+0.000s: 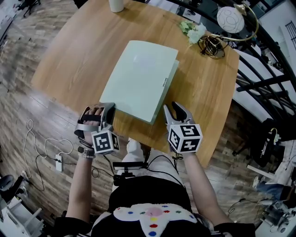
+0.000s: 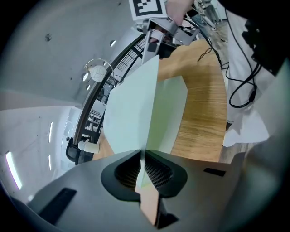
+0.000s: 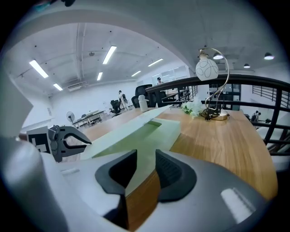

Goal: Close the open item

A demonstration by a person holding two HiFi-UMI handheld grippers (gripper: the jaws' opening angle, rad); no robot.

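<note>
Left gripper [image 2: 142,159] clenched on edge of pale green lid [image 1: 138,76]; right gripper [image 3: 146,164] released, jaws apart at box [image 1: 169,79] corner. Lamp [image 1: 230,19], flowers [image 1: 193,31], white cup [image 1: 116,4] beyond on table [image 1: 69,55].

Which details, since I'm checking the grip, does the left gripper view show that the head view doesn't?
Only the left gripper view: the left gripper pinched shut on the thin edge of the pale green lid, which stands off its base. Only the head view: the white adapter on the floor and the flowers. Both: the wooden table, lamp and right gripper.
</note>
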